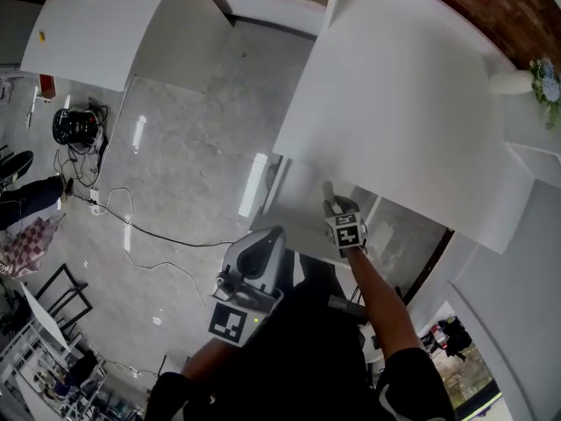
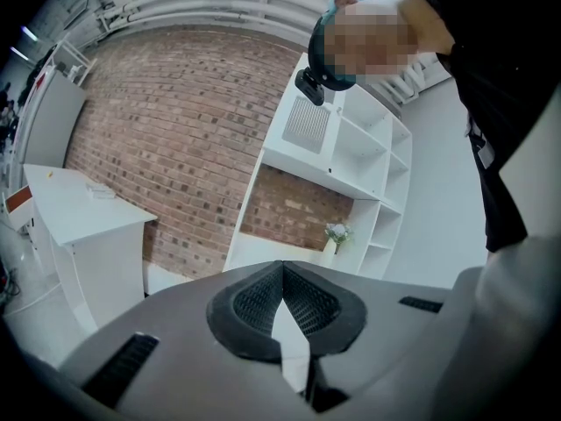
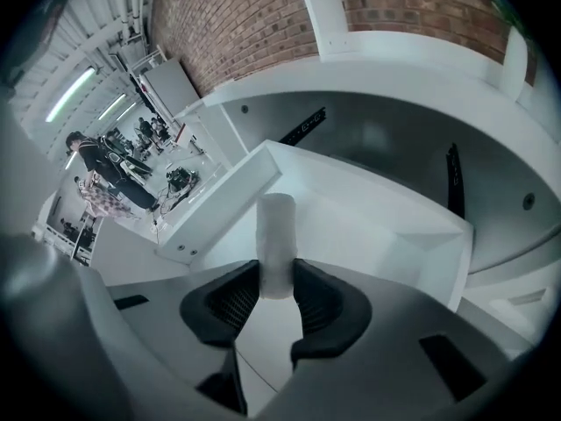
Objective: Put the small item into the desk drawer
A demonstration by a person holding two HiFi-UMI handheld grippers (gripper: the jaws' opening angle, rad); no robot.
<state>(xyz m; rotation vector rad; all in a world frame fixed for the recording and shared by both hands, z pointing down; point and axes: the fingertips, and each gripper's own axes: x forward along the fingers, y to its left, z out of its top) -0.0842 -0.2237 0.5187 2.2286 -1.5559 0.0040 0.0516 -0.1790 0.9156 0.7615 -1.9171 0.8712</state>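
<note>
A small white cylinder [image 3: 276, 235] sticks out upright from my right gripper [image 3: 277, 292], whose dark pads are shut on its lower end. It hangs over the open white desk drawer [image 3: 377, 235], above the drawer's inner floor. In the head view the same gripper [image 1: 331, 204] reaches under the front edge of the white desk [image 1: 394, 103], with the cylinder [image 1: 328, 189] over the drawer [image 1: 294, 191]. My left gripper [image 1: 266, 239] is held back near the person's body, left of the drawer. Its jaws [image 2: 282, 268] are shut with nothing between them and point up at the brick wall.
A second white desk [image 1: 105, 24] stands at the far left, with cables and a black device [image 1: 77, 125] on the grey floor beside it. A white vase with flowers [image 1: 517, 82] sits at the desk's right end by white shelves [image 2: 351, 156]. People [image 3: 101, 160] stand far off.
</note>
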